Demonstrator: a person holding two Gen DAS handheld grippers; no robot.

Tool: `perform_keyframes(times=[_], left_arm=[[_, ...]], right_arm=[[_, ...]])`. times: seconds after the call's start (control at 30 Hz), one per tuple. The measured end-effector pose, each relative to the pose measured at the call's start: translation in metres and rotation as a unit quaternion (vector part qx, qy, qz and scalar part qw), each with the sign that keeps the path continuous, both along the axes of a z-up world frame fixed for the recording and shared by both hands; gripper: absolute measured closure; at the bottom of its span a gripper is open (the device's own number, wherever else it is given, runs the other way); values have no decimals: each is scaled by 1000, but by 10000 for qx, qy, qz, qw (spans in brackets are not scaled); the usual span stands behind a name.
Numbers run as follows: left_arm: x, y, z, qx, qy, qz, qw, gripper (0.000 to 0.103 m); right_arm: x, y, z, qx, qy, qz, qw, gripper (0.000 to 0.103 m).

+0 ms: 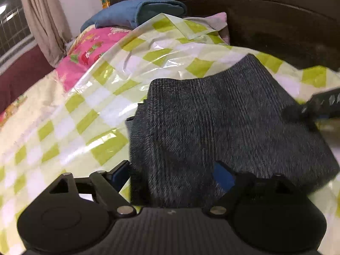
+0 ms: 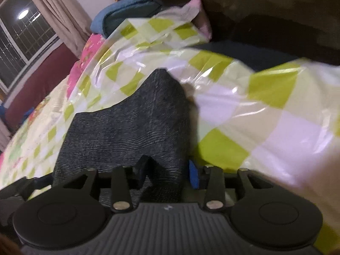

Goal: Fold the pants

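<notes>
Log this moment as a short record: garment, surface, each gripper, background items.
garment: dark grey pants, folded into a layered stack
surface: green-and-white checkered plastic sheet on a bed
left gripper: fingers either side of the near edge of the pants, apparently gripping it
right gripper: fingers straddle a fabric edge, apparently gripping
background: blue folded cloth, pink patterned bedding, curtain
</notes>
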State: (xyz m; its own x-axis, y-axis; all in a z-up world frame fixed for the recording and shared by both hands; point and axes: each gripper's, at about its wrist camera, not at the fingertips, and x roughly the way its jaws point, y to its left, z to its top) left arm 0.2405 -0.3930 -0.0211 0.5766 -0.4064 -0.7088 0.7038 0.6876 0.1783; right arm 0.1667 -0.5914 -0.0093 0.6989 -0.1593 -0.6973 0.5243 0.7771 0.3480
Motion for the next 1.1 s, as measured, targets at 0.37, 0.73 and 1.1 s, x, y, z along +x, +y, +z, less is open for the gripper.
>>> perform_keyframes(times=[0.37,0.73,1.1], left_arm=[[-67,52,-2,354,-153,76,9992,5],[-107,110,12,-19,112,381,9992,5],[-137,162,29,-399,98,636,9971,5]], right_arm=[[-63,72,11,-476,60,170,9987,61],[-102,141,30,-476,-11,343,9983,61],[-128,216,49,-401,-301,589,9970,61]])
